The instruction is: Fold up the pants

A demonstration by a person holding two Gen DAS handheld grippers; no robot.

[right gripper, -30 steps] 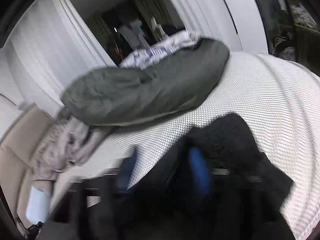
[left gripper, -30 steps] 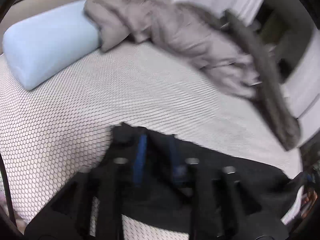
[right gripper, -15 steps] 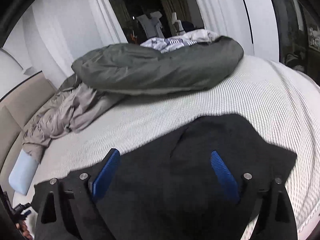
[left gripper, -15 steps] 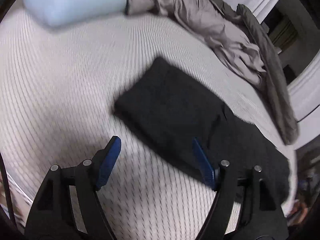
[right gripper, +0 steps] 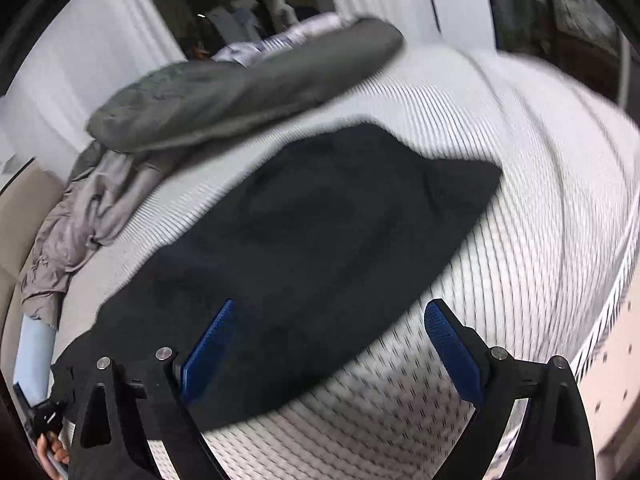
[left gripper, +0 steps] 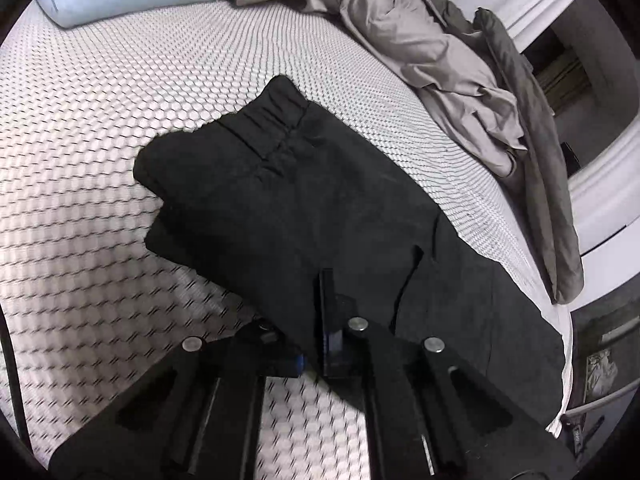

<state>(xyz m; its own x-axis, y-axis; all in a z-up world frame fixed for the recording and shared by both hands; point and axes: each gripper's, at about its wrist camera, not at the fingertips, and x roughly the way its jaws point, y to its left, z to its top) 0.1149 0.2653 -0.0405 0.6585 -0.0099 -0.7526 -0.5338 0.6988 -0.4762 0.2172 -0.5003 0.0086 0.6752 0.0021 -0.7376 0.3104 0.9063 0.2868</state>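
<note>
My left gripper (left gripper: 316, 344) just closed, pinching the near edge of the black pants (left gripper: 304, 200), pants lying across the white mattress (left gripper: 100, 128), my right gripper (right gripper: 328, 344) spread wide above them, gripping nothing

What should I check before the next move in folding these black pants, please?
1. Left gripper grip: jaws have just closed, shut on the near edge of the black fabric pants: ok.
2. Right gripper grip: jaws have just opened wide, straddling the pants' edge, pinching nothing: not ok.
3. Pants resting on the white honeycomb-mesh mattress: ok.
4. Crumpled grey bedding lying apart from the pants: ok.
5. Lower layers of the pants aligned: cannot tell.
</note>
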